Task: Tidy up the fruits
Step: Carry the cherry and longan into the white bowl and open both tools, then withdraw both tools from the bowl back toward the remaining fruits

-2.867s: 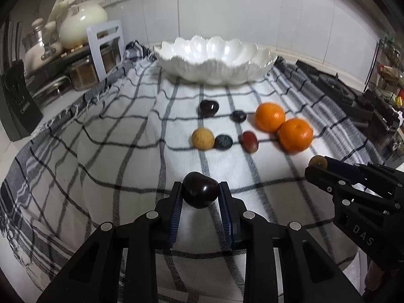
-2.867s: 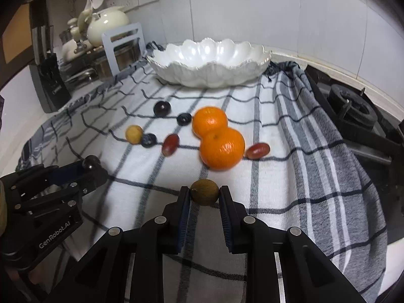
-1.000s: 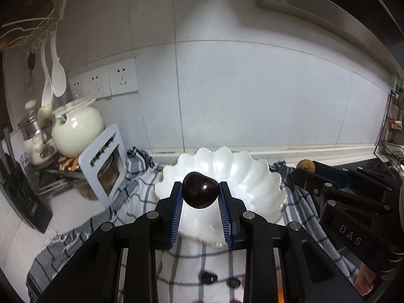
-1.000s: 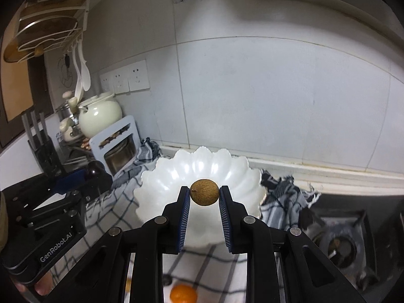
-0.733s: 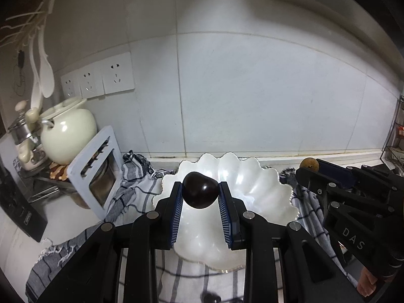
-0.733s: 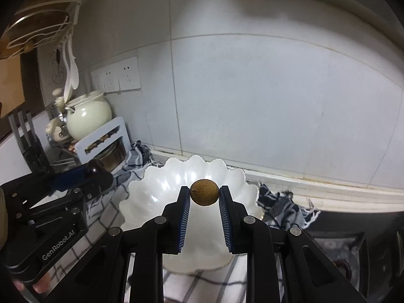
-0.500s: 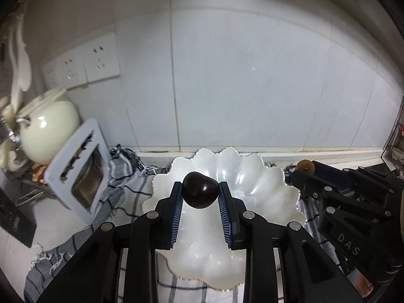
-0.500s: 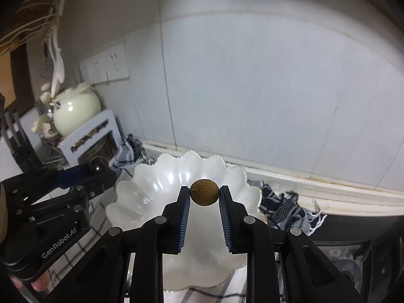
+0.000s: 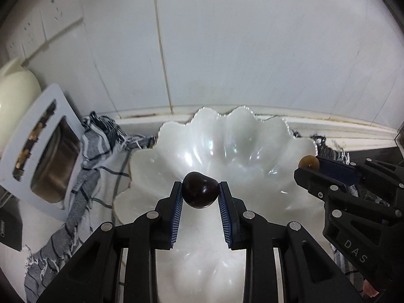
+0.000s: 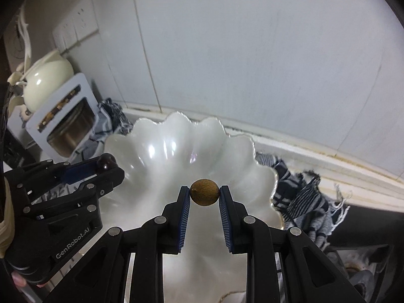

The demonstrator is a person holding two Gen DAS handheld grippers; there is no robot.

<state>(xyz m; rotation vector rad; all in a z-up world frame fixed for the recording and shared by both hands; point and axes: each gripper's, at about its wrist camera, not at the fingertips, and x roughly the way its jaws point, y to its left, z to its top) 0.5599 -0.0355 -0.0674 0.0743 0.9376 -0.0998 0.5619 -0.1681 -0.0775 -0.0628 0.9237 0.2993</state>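
My left gripper (image 9: pixel 200 194) is shut on a dark plum (image 9: pixel 200 189) and holds it above the white scalloped bowl (image 9: pixel 252 146). My right gripper (image 10: pixel 204 195) is shut on a small brown fruit (image 10: pixel 204 192) over the same bowl (image 10: pixel 164 151). In the left wrist view the right gripper (image 9: pixel 309 166) reaches in from the right with the brown fruit (image 9: pixel 308 162) over the bowl's right rim. In the right wrist view the left gripper (image 10: pixel 108 165) comes in from the left with the plum (image 10: pixel 106 161) over the bowl's left side. The bowl's visible inside holds nothing.
The bowl sits on a checked cloth (image 9: pixel 83 176) against the tiled wall. A white rack with a steel pot (image 9: pixel 50 161) and a cream teapot (image 10: pixel 48 80) stand to the left. A dark stove (image 10: pixel 366 265) lies to the right.
Both grippers have moved forward and lower over the bowl, each still holding its fruit. The bowl now fills more of both views.
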